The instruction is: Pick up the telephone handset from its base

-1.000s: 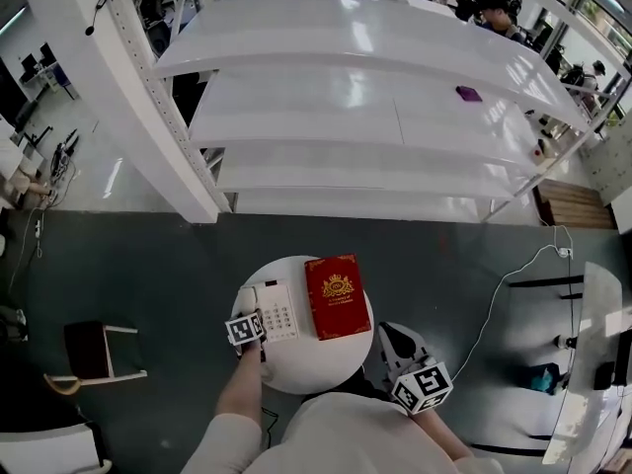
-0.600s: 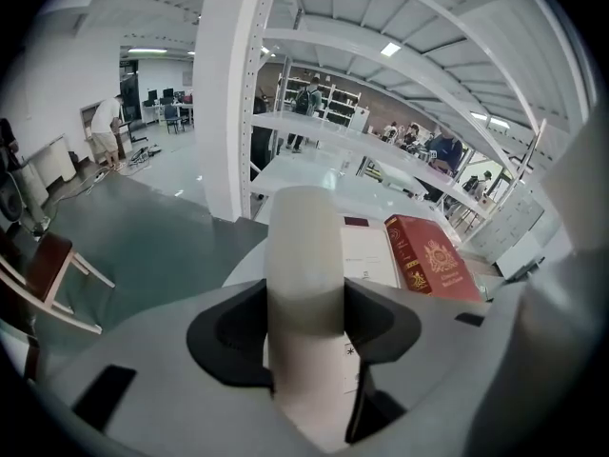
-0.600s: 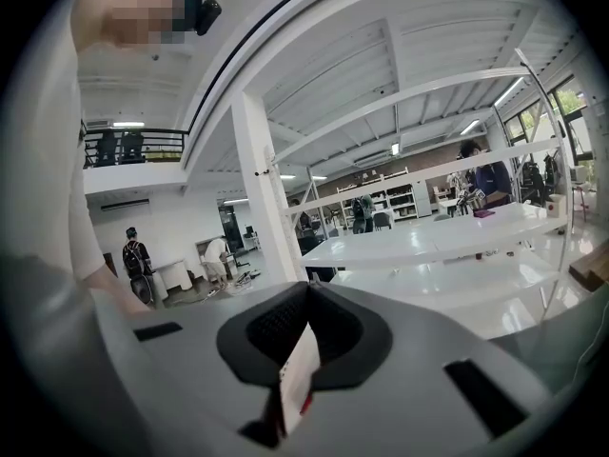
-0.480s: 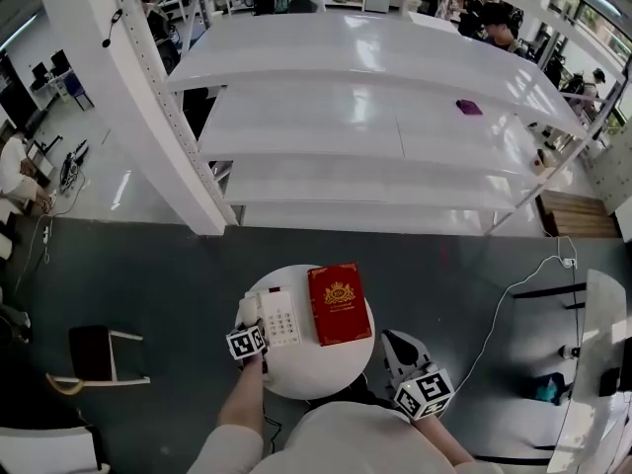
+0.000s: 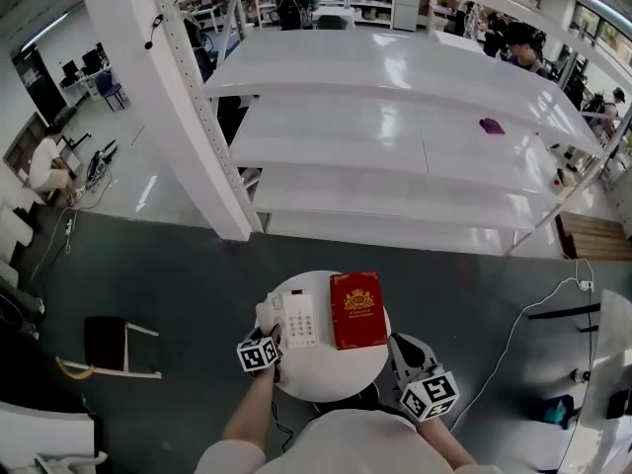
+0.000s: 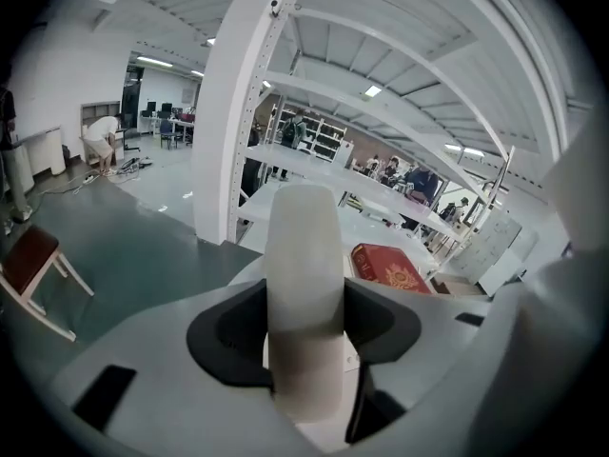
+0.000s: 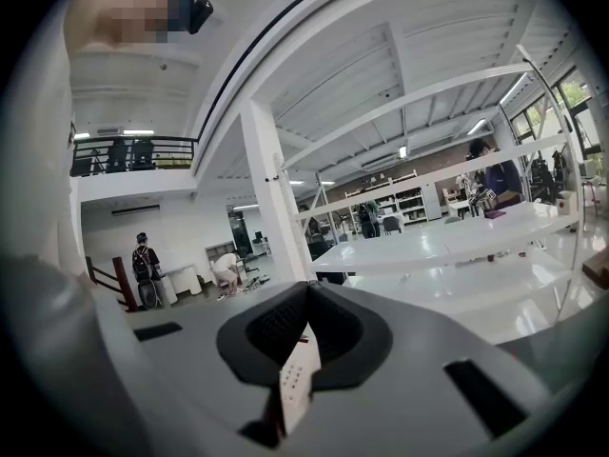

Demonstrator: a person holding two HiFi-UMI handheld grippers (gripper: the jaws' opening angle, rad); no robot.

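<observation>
At the near-left side of the round table [image 5: 328, 371], the left gripper [image 6: 304, 336] is clamping the white handset [image 6: 303, 241], just beside the telephone base [image 5: 299, 319]. The right gripper [image 7: 303, 350] is hanging off-table, jaws together. The grasp looks made; next is a straight lift clear.

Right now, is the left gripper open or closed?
Closed: its dark fingers press against both sides of the white handset, clamping it between them.
</observation>
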